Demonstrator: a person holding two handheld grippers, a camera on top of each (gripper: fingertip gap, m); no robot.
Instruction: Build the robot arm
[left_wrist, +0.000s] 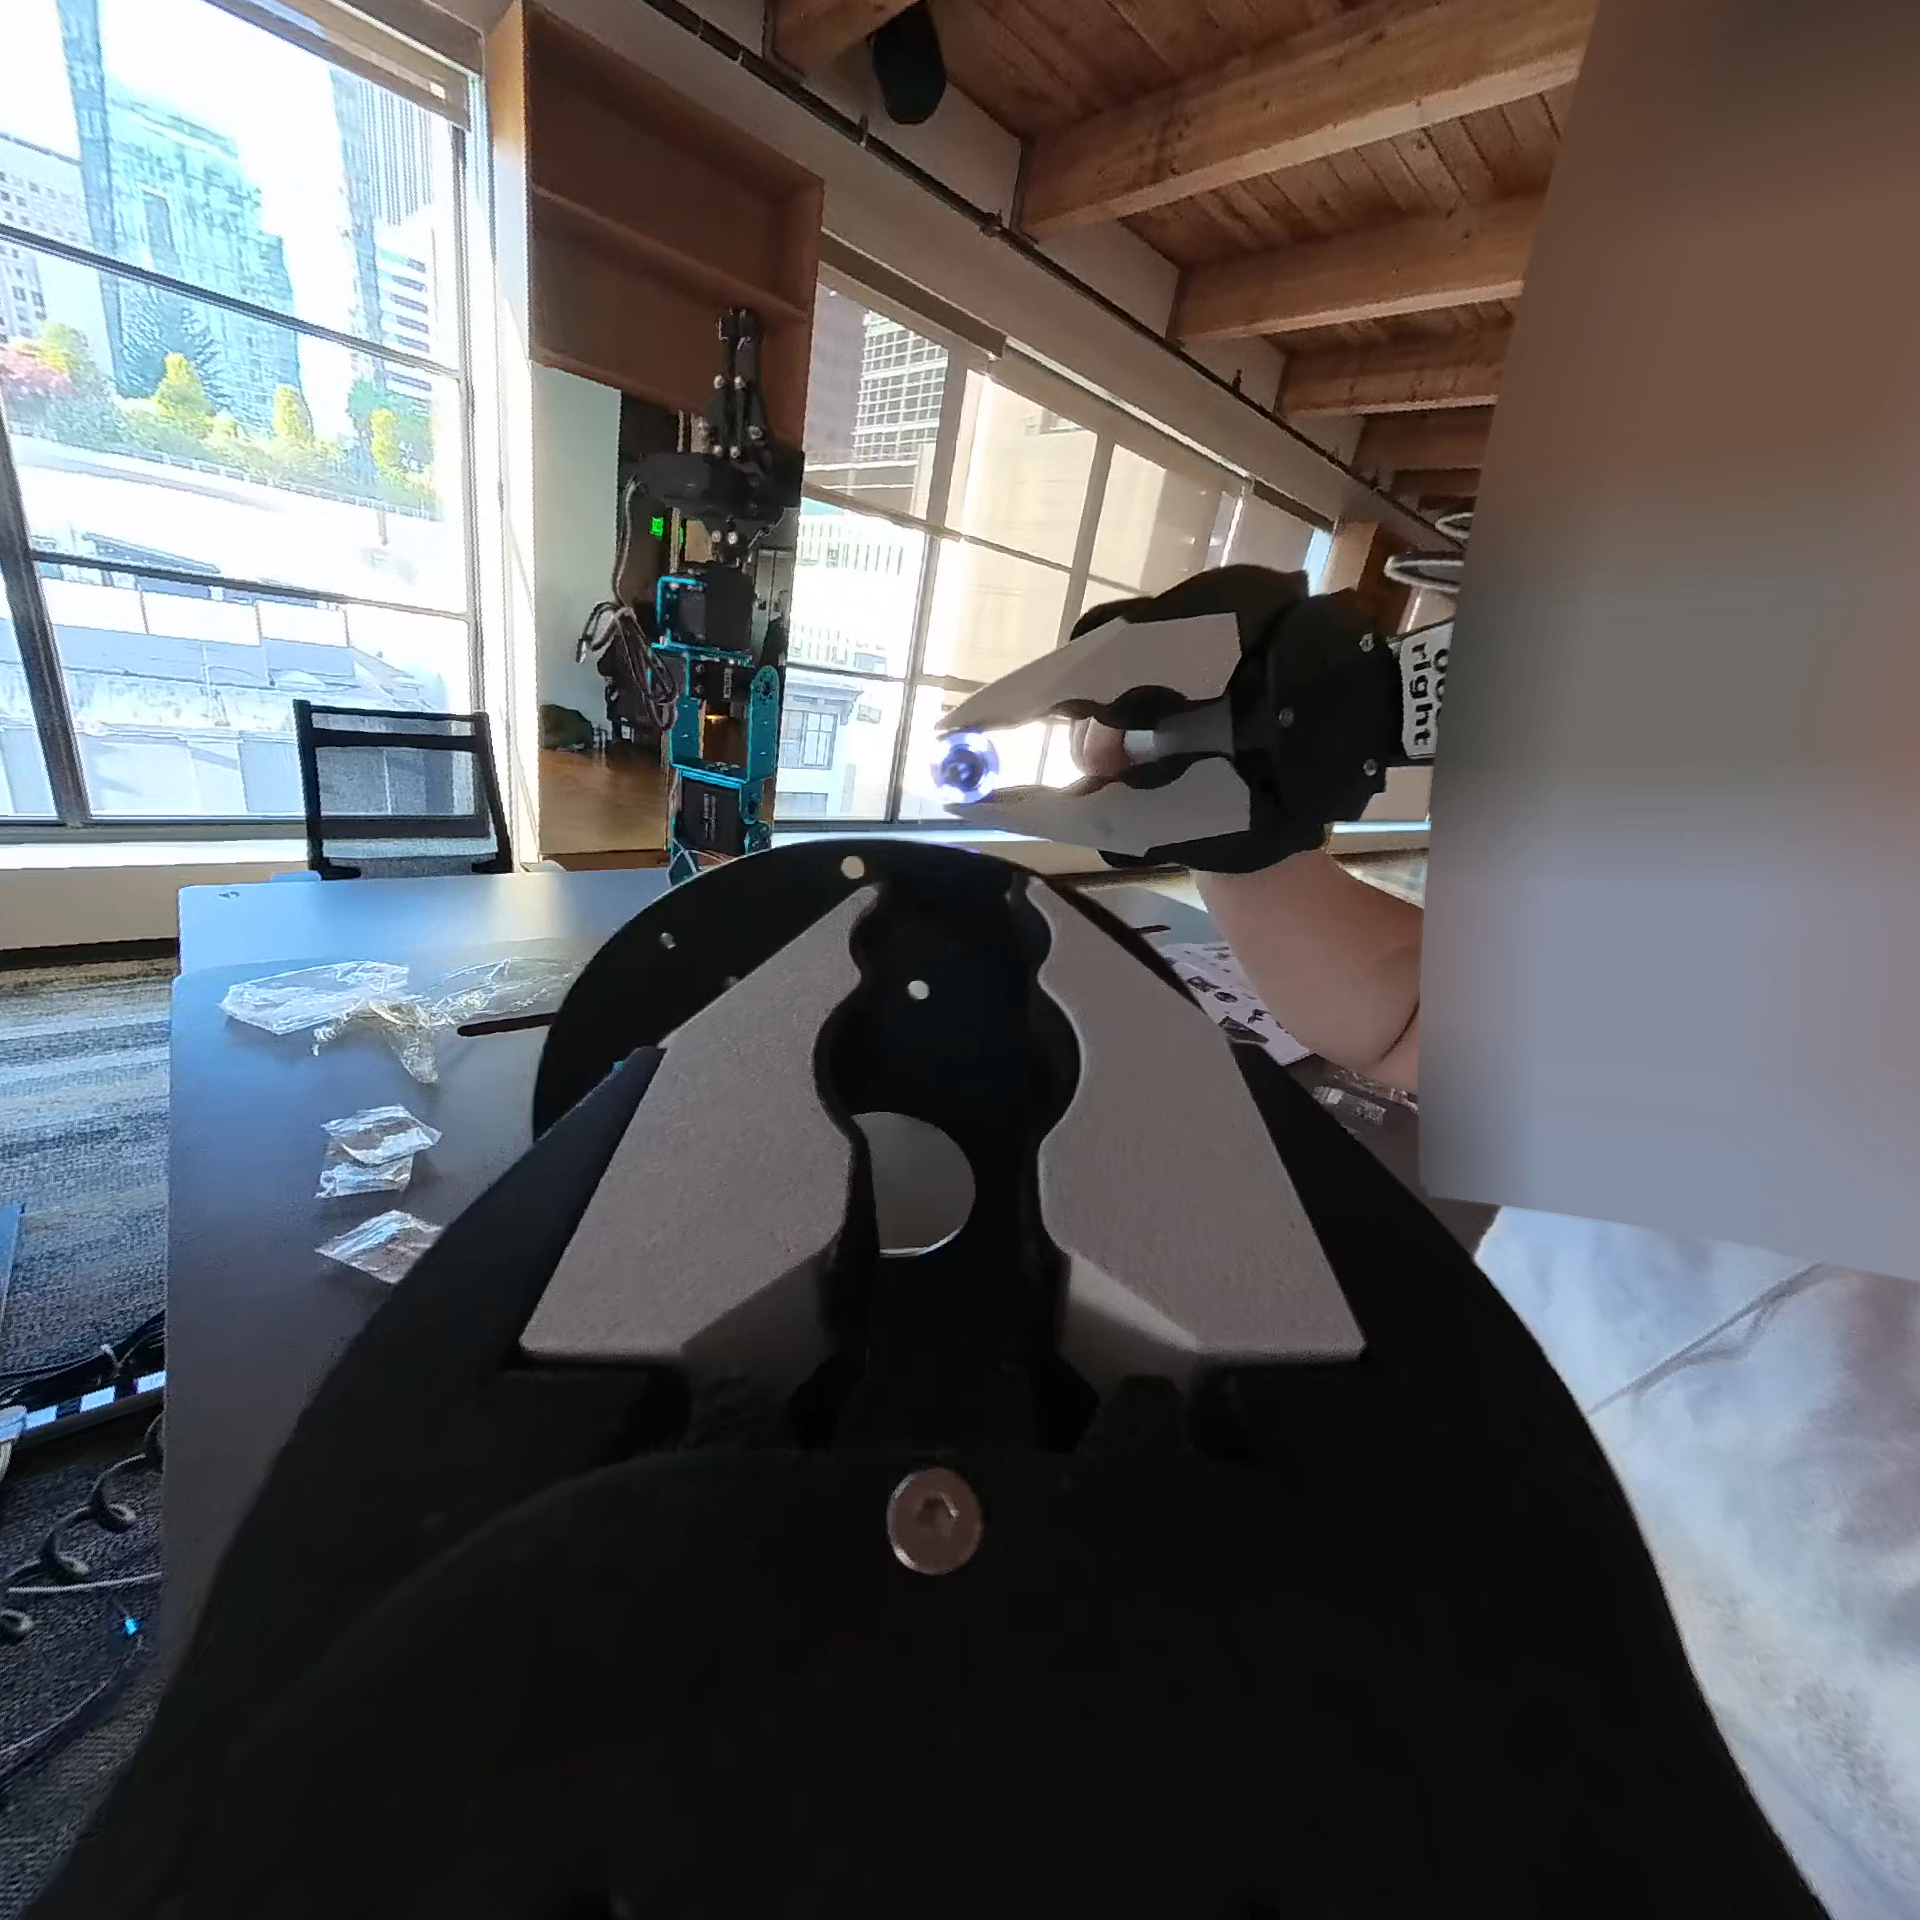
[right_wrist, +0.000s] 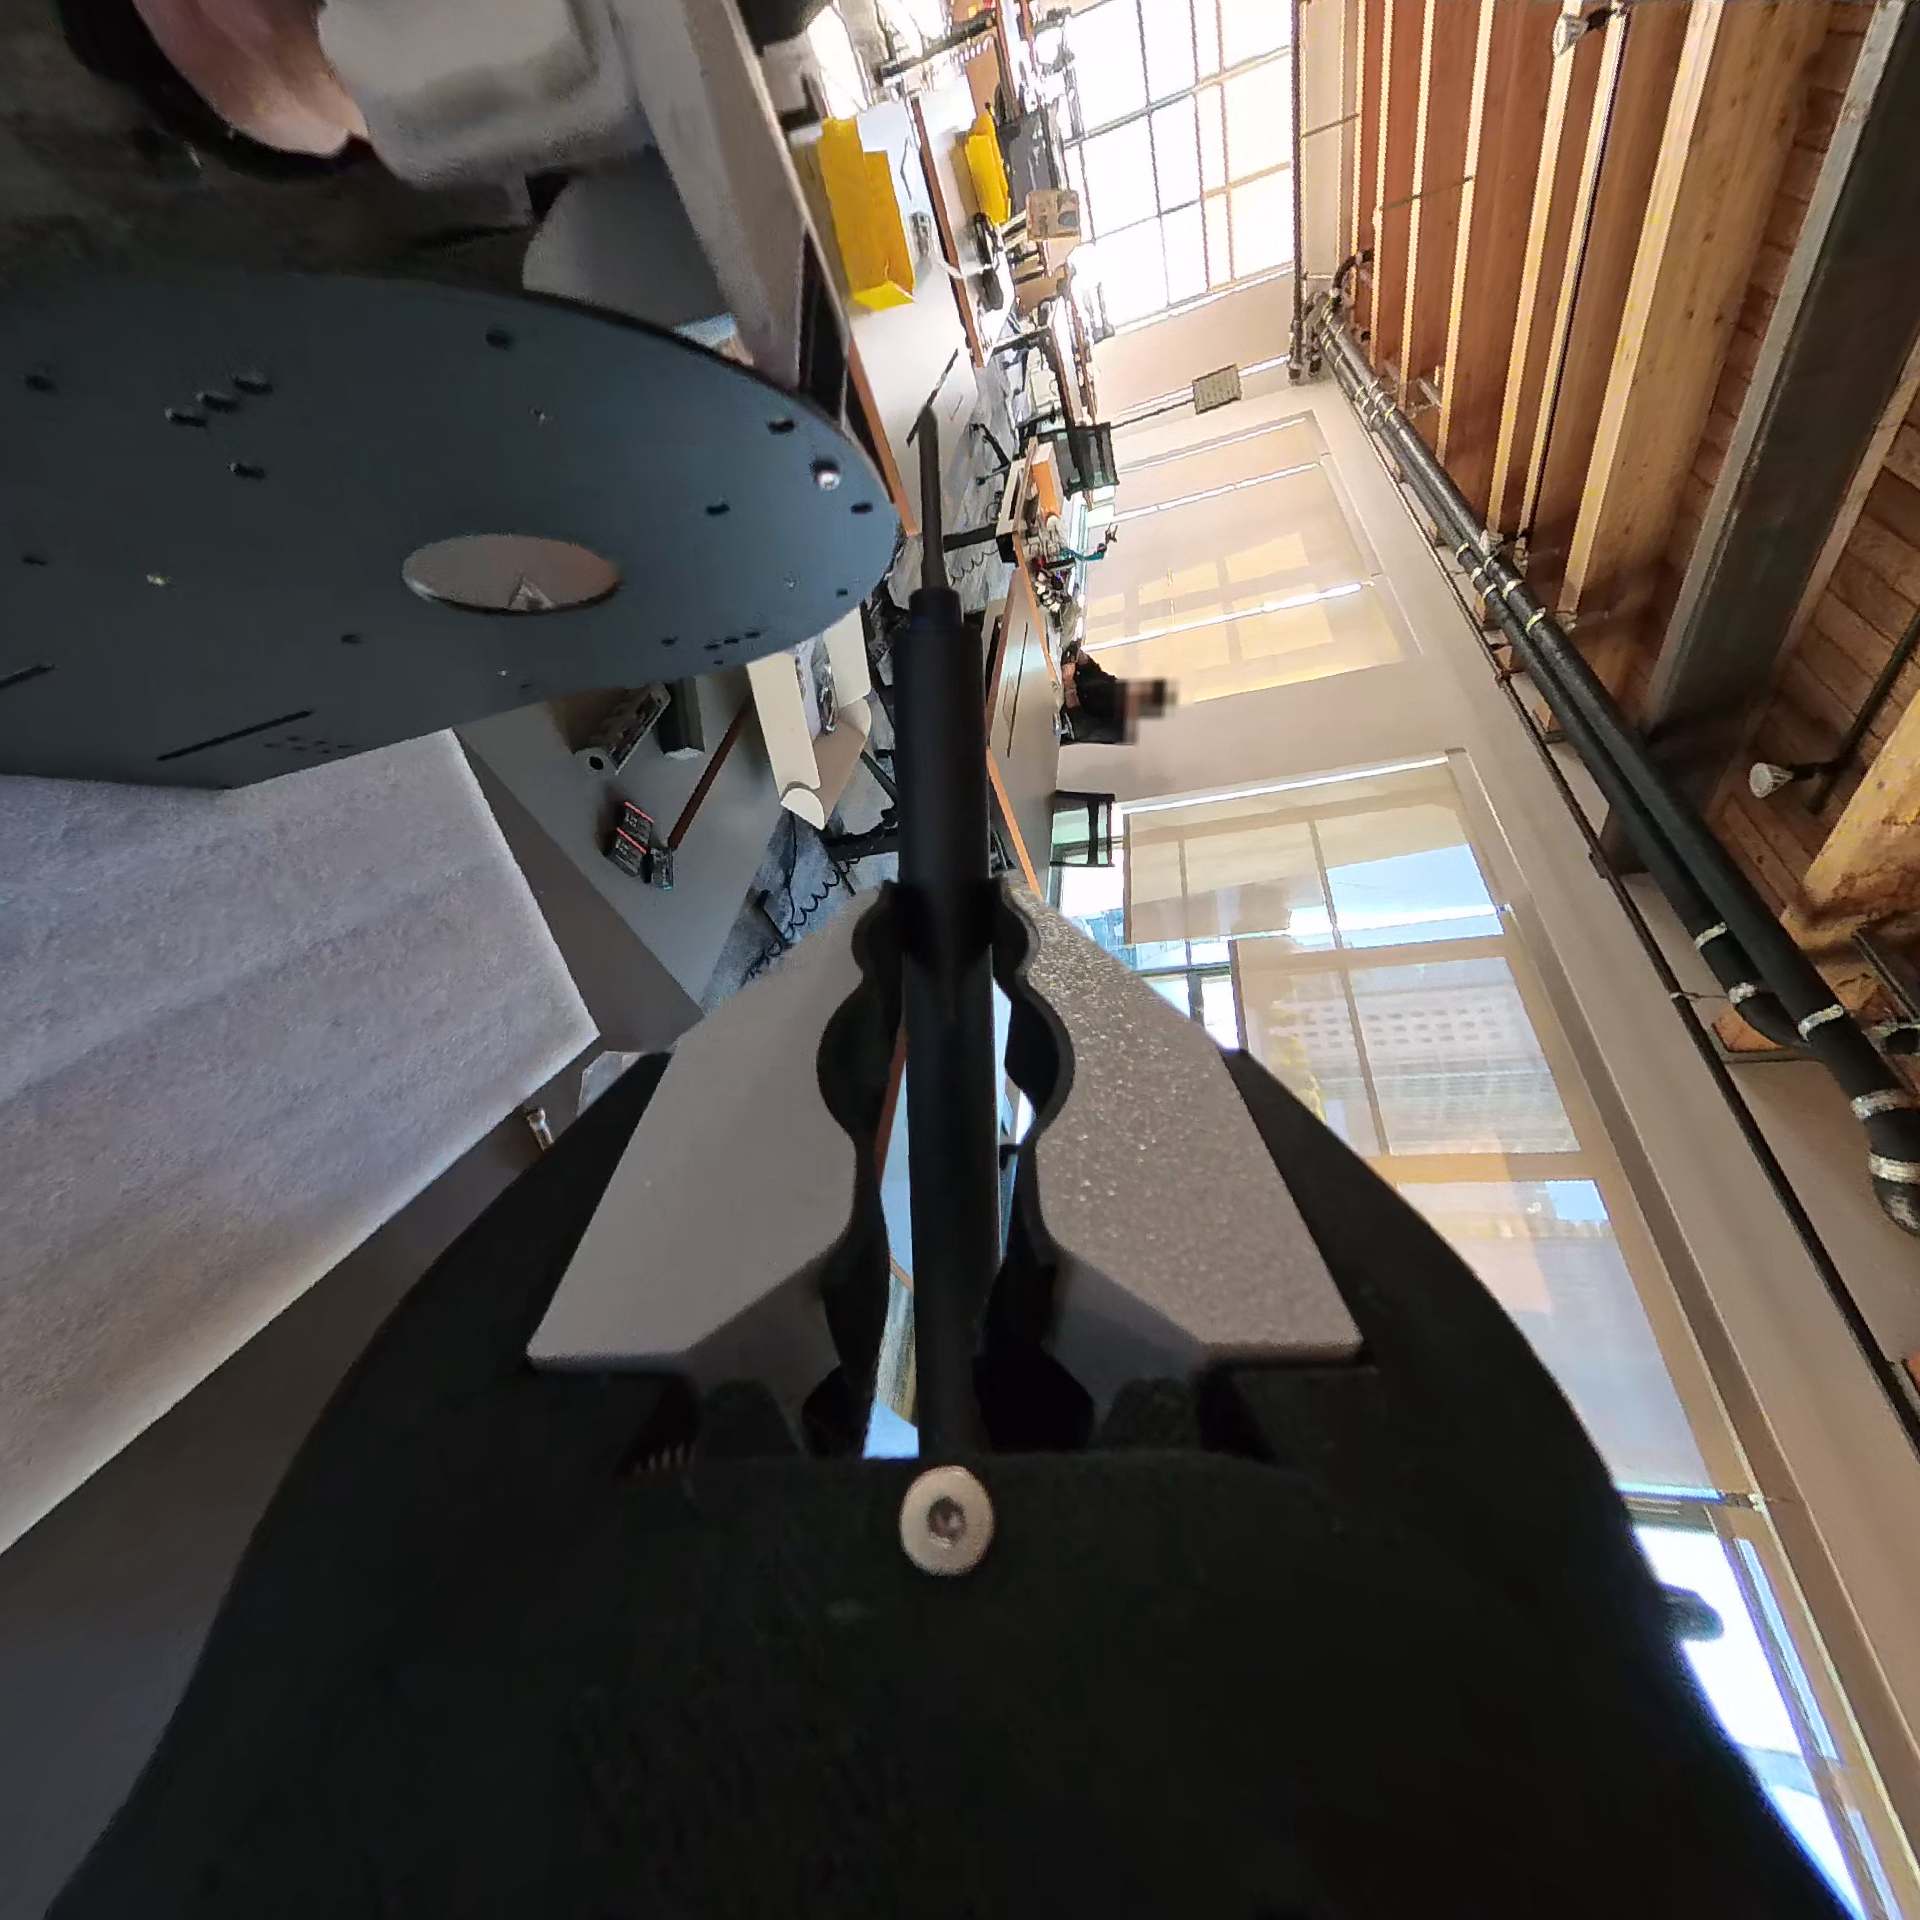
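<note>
The left gripper is held level over the table, its jaws clenched on the edge of a black round plate that stands up between the fingers. To the left of it lie small clear bags on the table, and farther back a blue and black robot arm stands by the windows.

To the right, the right gripper is raised and turned on its side, a hand behind it, jaws grasping a driver whose lit end faces the left camera.

Only the right wrist view shows the driver's long dark shaft and tip, close to the plate's rim; whether they touch I cannot tell. It also shows the plate's flat face with its holes.

A grey blur hides the right side of the left view.
</note>
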